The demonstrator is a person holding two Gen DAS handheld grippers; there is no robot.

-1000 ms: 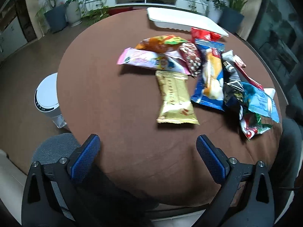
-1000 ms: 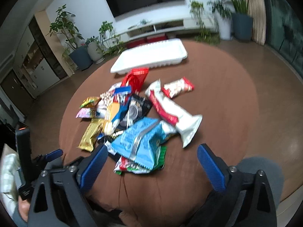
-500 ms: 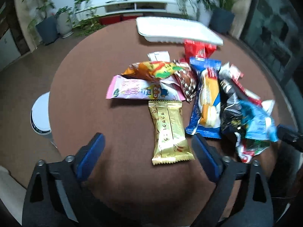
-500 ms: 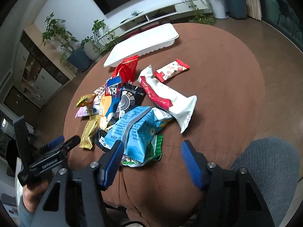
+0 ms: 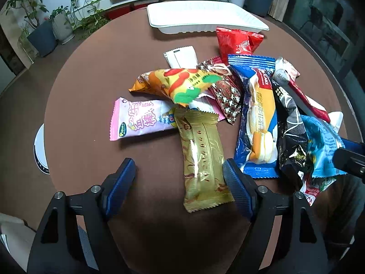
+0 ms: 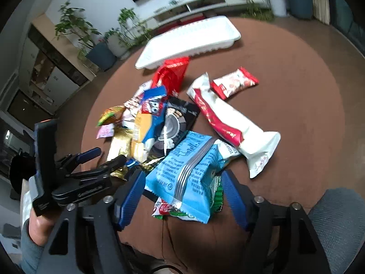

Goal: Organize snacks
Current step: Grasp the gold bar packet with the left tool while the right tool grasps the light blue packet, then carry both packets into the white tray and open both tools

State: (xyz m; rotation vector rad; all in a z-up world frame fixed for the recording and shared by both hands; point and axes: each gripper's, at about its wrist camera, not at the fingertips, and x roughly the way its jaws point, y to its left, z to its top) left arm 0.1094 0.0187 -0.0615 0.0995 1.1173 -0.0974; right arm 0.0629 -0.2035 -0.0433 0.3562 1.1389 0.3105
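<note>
A pile of snack packets lies on a round brown table (image 5: 91, 86). My left gripper (image 5: 179, 188) is open, its jaws on either side of the near end of a gold packet (image 5: 202, 157). A pink packet (image 5: 141, 121), an orange-green packet (image 5: 178, 84) and a blue cake packet (image 5: 257, 118) lie beyond. My right gripper (image 6: 182, 196) is open around the near end of a light blue packet (image 6: 187, 173). The left gripper also shows in the right wrist view (image 6: 91, 157). A white tray (image 5: 205, 16) stands at the far side, also in the right wrist view (image 6: 189, 41).
A long red-and-white packet (image 6: 232, 125) and a small red-and-white packet (image 6: 235, 84) lie to the right of the pile. A red bag (image 5: 237, 41) sits near the tray. A white bin (image 5: 40, 150) stands on the floor left of the table. Potted plants line the far wall.
Both grippers have moved forward and down over the table. The left now straddles the gold packet and the right straddles the light blue packet. Both jaws have narrowed somewhat.
</note>
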